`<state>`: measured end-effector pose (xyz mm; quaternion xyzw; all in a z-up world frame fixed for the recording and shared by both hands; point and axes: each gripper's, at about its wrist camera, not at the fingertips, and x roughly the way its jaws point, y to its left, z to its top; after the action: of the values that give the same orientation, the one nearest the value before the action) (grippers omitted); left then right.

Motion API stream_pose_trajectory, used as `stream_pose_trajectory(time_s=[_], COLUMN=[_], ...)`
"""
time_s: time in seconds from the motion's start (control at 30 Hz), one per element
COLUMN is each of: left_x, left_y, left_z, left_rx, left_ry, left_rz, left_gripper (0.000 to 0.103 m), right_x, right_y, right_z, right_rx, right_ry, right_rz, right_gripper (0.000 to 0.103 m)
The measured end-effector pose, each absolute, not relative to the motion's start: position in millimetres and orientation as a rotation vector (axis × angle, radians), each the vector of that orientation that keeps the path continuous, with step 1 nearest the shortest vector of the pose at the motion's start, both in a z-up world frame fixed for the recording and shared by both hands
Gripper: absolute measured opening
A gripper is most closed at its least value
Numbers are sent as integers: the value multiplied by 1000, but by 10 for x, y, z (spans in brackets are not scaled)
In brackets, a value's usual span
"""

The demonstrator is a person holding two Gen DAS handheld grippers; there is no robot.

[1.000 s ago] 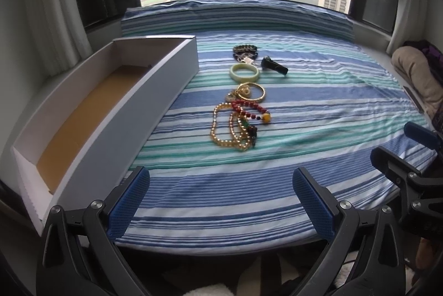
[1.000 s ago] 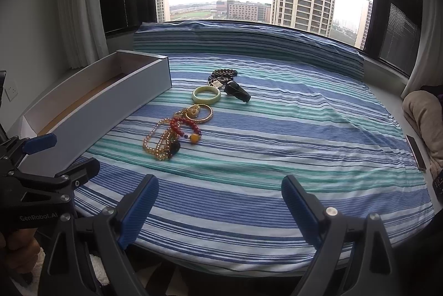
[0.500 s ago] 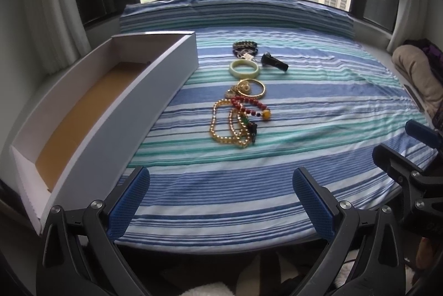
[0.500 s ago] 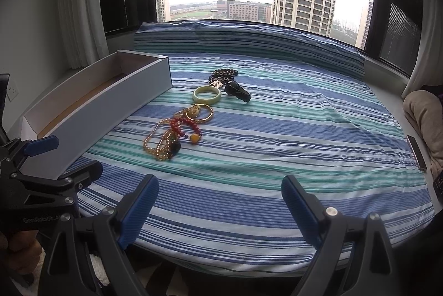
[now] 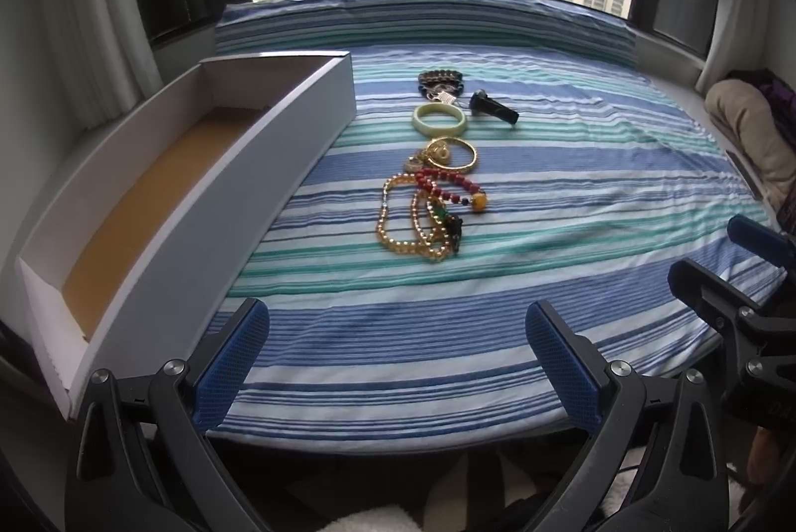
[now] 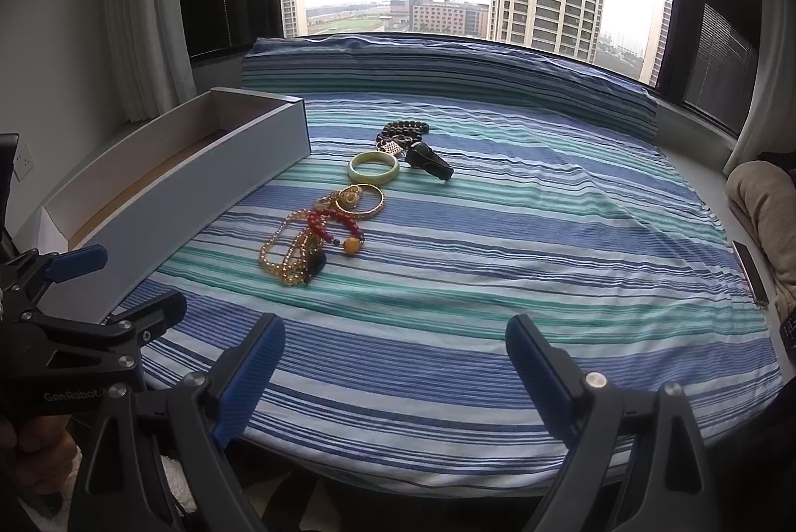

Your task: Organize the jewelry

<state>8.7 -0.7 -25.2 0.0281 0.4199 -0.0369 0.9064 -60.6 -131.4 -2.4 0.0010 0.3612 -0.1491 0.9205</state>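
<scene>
Gold beads (image 5: 418,218) lie beside the box (image 5: 209,203); left tool (image 5: 398,358) and right tool (image 6: 395,363) gape, holding nothing.

One box and six jewelry pieces on a striped bed.

One white box (image 5: 209,203); one jade bangle (image 5: 440,117), one gold bangle (image 5: 455,154), one red bead bracelet (image 5: 450,183), one gold bead strand (image 5: 398,228), one dark bead bracelet (image 5: 440,78), one black clip (image 5: 492,109).
</scene>
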Motion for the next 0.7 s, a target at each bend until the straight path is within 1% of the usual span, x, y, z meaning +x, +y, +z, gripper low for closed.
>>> stream_pose_trajectory(time_s=[0.7], left_x=[90], left_y=[-48], left_z=[-291], left_rx=[65], left_ry=[871], left_rz=[-83], left_gripper=[102], right_x=[-600], right_y=[-1326], right_z=[-52], right_rx=[7], right_ry=[748], right_rz=[-307], right_gripper=[93])
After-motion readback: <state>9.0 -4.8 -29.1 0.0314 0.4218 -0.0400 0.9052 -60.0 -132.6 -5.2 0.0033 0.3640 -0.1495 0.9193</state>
